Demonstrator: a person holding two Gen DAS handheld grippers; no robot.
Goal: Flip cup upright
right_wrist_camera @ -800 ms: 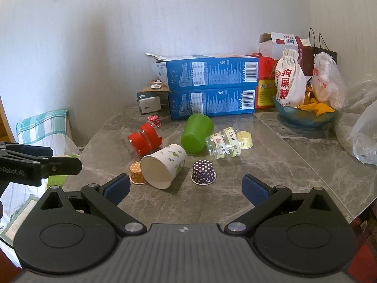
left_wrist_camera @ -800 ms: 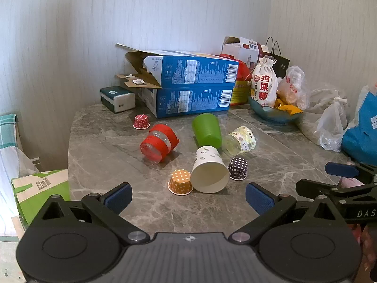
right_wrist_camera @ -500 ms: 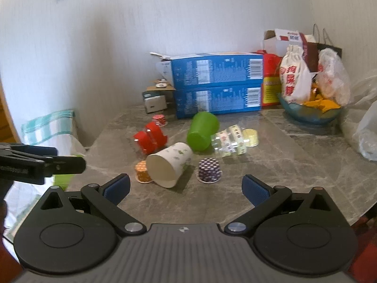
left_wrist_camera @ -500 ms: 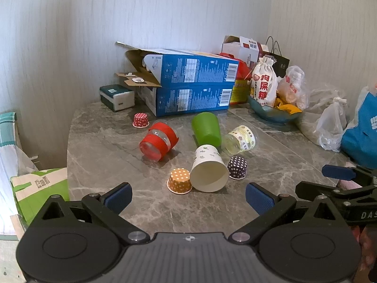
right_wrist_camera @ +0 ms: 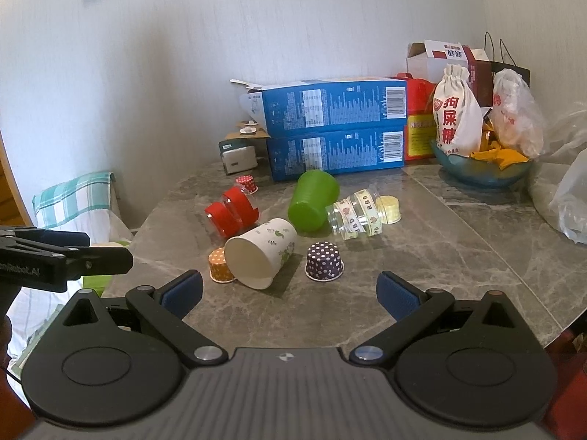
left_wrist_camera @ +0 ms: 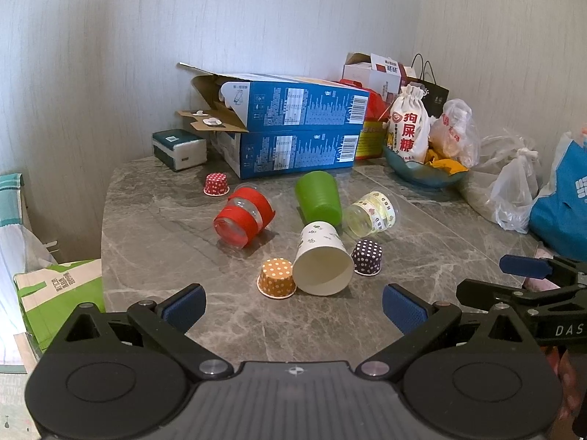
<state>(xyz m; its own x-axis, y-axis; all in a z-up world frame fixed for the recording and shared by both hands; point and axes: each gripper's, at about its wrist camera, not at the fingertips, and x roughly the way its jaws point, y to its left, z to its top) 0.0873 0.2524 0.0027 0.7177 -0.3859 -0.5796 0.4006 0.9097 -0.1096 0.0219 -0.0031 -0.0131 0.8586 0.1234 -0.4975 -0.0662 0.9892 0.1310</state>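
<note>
Several cups lie on a grey marble table (left_wrist_camera: 154, 242). A white paper cup (left_wrist_camera: 321, 260) (right_wrist_camera: 262, 253) lies on its side, mouth toward me. A green cup (left_wrist_camera: 317, 198) (right_wrist_camera: 312, 201), a red-banded clear cup (left_wrist_camera: 244, 218) (right_wrist_camera: 231, 212) and a ribbon-banded clear cup (left_wrist_camera: 370, 212) (right_wrist_camera: 354, 214) also lie on their sides. Small dotted cups stand mouth down: orange (left_wrist_camera: 277, 278) (right_wrist_camera: 219, 266), purple (left_wrist_camera: 367, 256) (right_wrist_camera: 324, 260), red (left_wrist_camera: 216, 184) (right_wrist_camera: 246, 183). My left gripper (left_wrist_camera: 293, 306) is open and empty, short of the white cup. My right gripper (right_wrist_camera: 290, 293) is open and empty.
Two stacked blue boxes (left_wrist_camera: 293, 135) (right_wrist_camera: 334, 128) stand at the back, a tissue pack (left_wrist_camera: 179, 148) to their left. A bowl with bags (left_wrist_camera: 425, 168) (right_wrist_camera: 480, 168) and plastic bags (left_wrist_camera: 513, 190) crowd the right. The table's left edge drops to a green bag (left_wrist_camera: 62, 293).
Both grippers have drifted slightly closer to the cups; the right view shifted a little. No cup has moved.
</note>
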